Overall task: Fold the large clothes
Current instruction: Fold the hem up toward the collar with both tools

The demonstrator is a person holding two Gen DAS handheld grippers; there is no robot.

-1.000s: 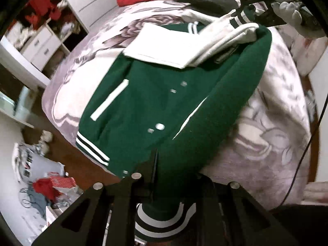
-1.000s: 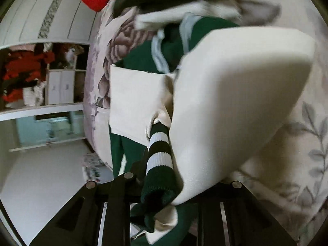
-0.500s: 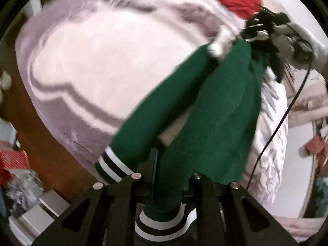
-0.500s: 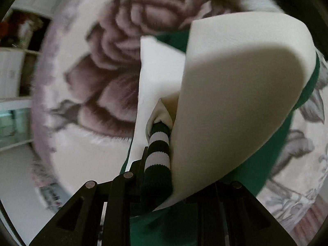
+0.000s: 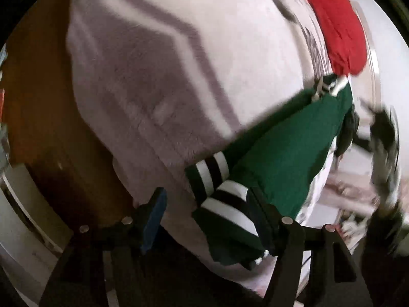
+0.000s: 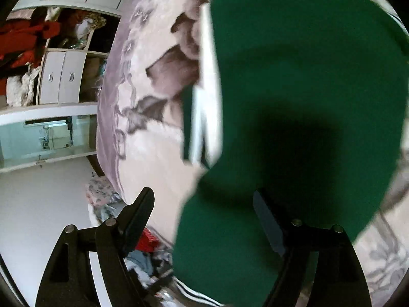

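Both hand-held grippers, left [image 5: 207, 204] and right [image 6: 203, 204], are opening, green jacket [image 5: 294, 153] loose between.

A plush pale-lilac bedspread printed with large grey-brown roses [image 6: 158, 81] filled the middle of the right wrist view; a bright red bundle of cloth [image 5: 334, 25] lay at the upper right of the left wrist view; a white cabinet with two oval-handled doors [image 6: 60, 76] stood at the left of the right wrist view, red fabric [image 6: 23, 41] heaped beside it in the upper left; brown wooden flooring [image 5: 38, 117] showed at the left edge of the left wrist view.
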